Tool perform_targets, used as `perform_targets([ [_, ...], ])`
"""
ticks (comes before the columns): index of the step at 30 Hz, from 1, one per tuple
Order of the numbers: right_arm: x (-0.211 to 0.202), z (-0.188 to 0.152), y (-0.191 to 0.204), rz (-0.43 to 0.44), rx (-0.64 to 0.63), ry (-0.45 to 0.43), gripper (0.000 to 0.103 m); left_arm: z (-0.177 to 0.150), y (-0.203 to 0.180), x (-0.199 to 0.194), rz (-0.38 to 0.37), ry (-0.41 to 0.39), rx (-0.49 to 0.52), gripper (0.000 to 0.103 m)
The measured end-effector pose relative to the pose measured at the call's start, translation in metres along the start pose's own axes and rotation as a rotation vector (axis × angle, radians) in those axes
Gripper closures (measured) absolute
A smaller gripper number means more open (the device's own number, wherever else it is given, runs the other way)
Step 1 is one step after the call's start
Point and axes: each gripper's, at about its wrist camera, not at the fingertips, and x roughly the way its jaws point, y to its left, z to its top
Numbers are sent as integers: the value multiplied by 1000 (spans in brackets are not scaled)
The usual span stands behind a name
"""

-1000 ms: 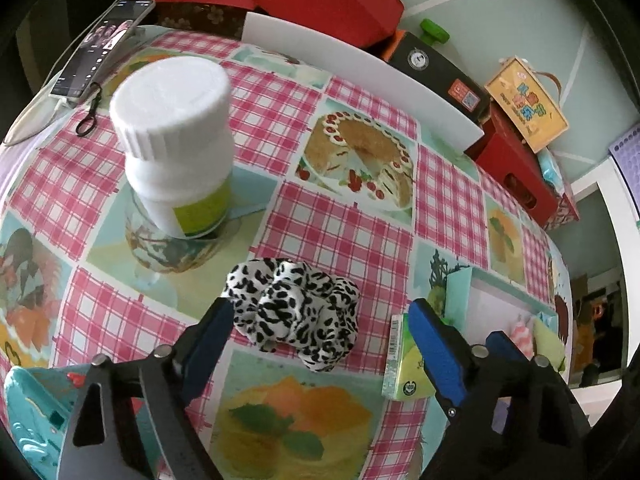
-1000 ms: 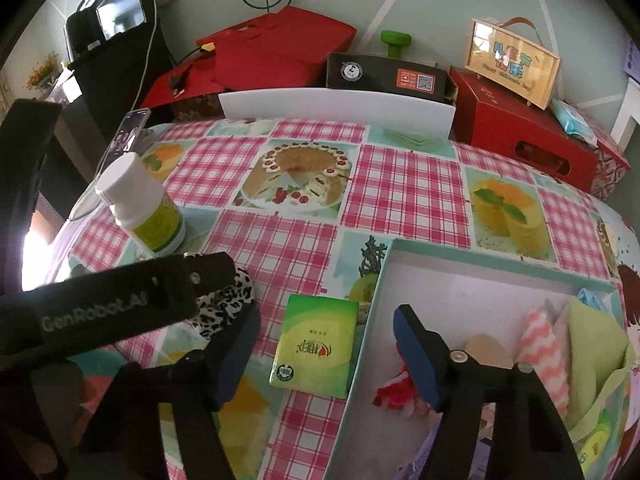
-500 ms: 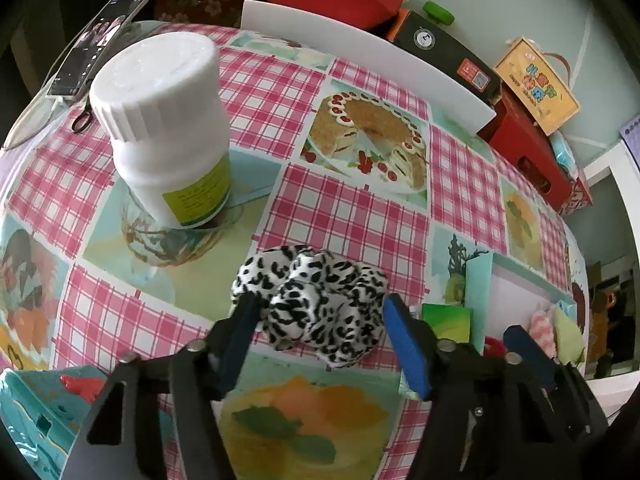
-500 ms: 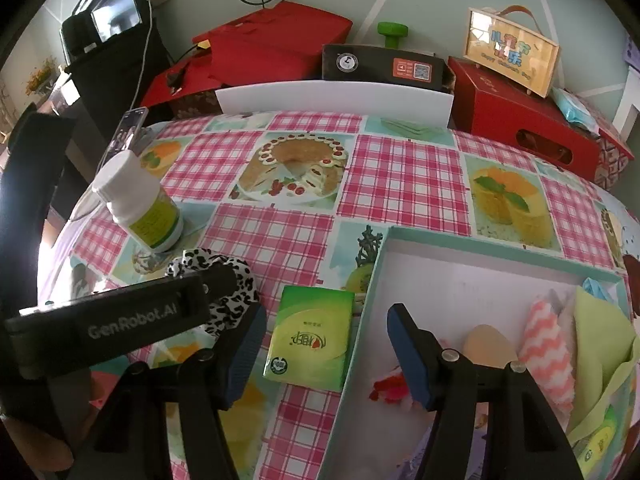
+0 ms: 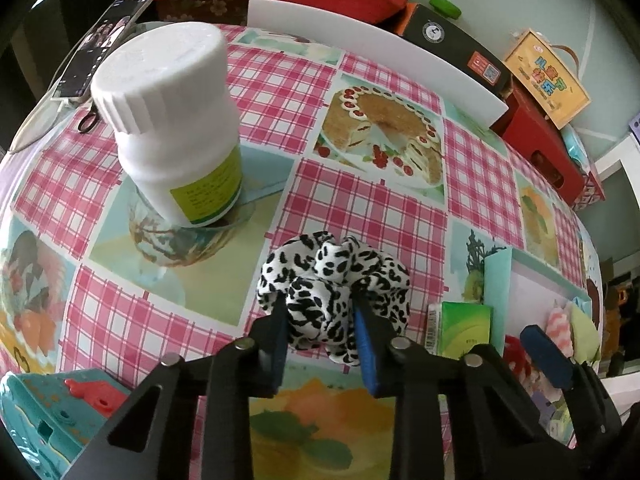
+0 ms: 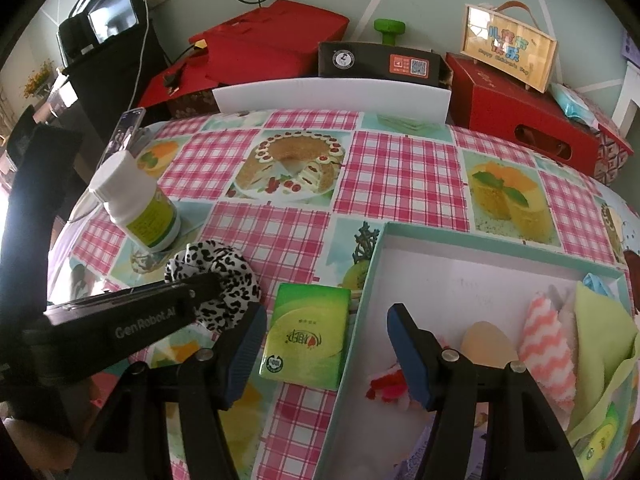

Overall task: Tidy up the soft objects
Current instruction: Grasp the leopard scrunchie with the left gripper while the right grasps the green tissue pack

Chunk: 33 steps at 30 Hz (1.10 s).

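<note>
A black-and-white spotted fabric scrunchie [image 5: 332, 280] lies on the checked tablecloth. My left gripper [image 5: 322, 320] is shut on it, its blue pads pinching the near part. The scrunchie also shows in the right wrist view [image 6: 224, 276] behind the left gripper's body. My right gripper [image 6: 324, 348] is open and empty, above a green tissue pack [image 6: 306, 336] and the left wall of a teal-rimmed box [image 6: 368, 280]. The box holds soft things: a pink-and-white zigzag cloth [image 6: 548, 344], a light green cloth [image 6: 604, 332] and a red-and-white item [image 6: 386, 386].
A white pill bottle [image 5: 172, 128] stands left of the scrunchie. A phone [image 5: 104, 36] lies at the far left table edge. A white board [image 6: 332, 96], red boxes [image 6: 524, 104] and a black box [image 6: 380, 62] line the far edge. A teal plastic item [image 5: 44, 420] sits near left.
My left gripper has moved forward onto the scrunchie and shut on it. The right gripper has stayed open and nearly still.
</note>
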Motion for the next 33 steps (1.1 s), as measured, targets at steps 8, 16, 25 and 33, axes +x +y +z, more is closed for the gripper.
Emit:
perform_targets([
  [8,-1,-1,13,39,-52,-11,48,-2,3,-5,2,-16,-17,76],
  [16,10,-5,23,48,-91,22,53,-2,7,-14,15,-39,-28,76],
  [25,15,-6,21,37,-86,33,54,-2,9,-18,22,-54,-34,76],
  [33,12,-6,26,115,-71,35,54,-2,9,-18,22,-54,-34,76],
])
